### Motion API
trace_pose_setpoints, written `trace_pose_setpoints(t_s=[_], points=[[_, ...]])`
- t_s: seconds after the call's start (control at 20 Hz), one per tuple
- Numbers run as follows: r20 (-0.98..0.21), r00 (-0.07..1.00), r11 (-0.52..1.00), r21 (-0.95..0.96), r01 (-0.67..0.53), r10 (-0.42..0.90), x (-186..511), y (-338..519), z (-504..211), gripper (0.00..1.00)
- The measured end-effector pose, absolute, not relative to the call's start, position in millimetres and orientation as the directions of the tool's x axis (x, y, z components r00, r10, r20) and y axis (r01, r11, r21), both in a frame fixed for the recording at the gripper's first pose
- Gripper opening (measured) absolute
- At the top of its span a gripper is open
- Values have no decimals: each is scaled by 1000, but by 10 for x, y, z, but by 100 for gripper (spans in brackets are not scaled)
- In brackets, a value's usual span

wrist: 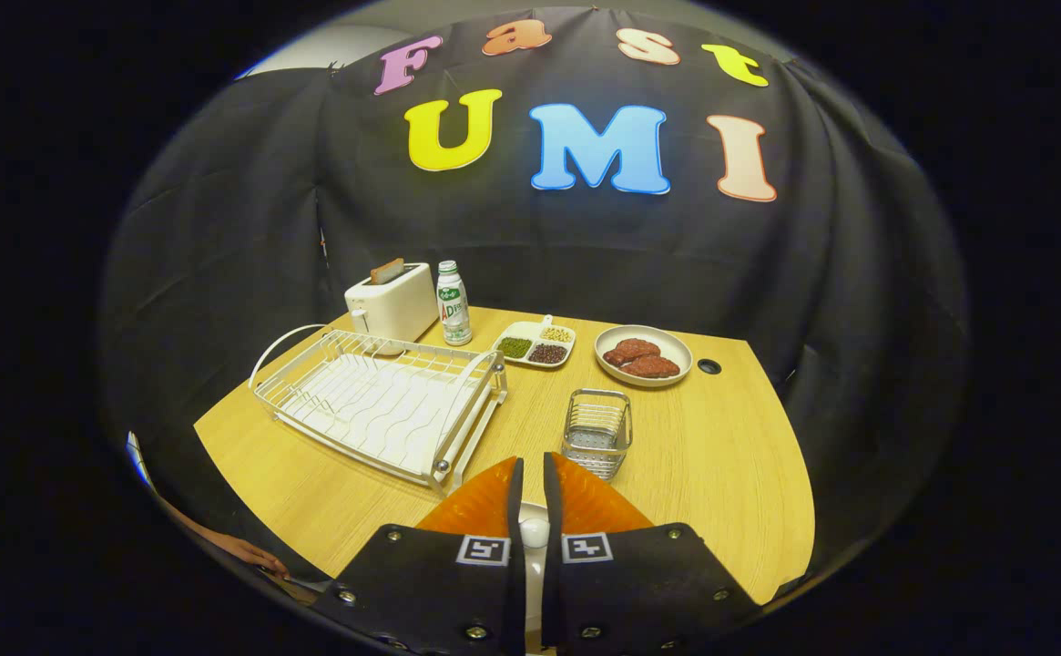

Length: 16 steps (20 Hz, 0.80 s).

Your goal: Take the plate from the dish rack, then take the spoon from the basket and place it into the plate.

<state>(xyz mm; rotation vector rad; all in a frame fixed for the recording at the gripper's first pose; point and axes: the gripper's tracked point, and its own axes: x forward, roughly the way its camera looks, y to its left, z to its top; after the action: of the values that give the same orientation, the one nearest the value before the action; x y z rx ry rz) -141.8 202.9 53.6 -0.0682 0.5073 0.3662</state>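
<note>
Wooden table (730, 456) carries everything, and I take the things on it from biggest to smallest. Wire dish rack (375, 405) lies ahead of the fingers to one side. Its slots hold no plate, so I judge the first step is already finished; where that plate now stands I cannot tell.

Behind the rack is the toaster (393, 305) with a slice standing up in it, pushed back near the cloth wall. A round dish of red meat (676, 346) and a divided tray (530, 363) of beans sit along the far side as well, well apart from the rack. I think they are kept there to leave the near part free for working.

The small metal basket (597, 433) stands just ahead of the fingers, upright, and it looks empty. A bottle (453, 305) stands just beside the toaster.

My gripper (531, 474) has its fingers drawn almost together, with only a thin gap. In this gap sits something small, pale and rounded, which I take to be the spoon (535, 531), pinched so it does not slip while I carry it to the plate.
</note>
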Motion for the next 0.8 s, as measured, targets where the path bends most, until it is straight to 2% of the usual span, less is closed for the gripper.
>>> trace_pose_setpoints(t_s=[0.8], points=[[-552, 725, 879, 28, -476, 411, -1303, 2530, 202, 7]])
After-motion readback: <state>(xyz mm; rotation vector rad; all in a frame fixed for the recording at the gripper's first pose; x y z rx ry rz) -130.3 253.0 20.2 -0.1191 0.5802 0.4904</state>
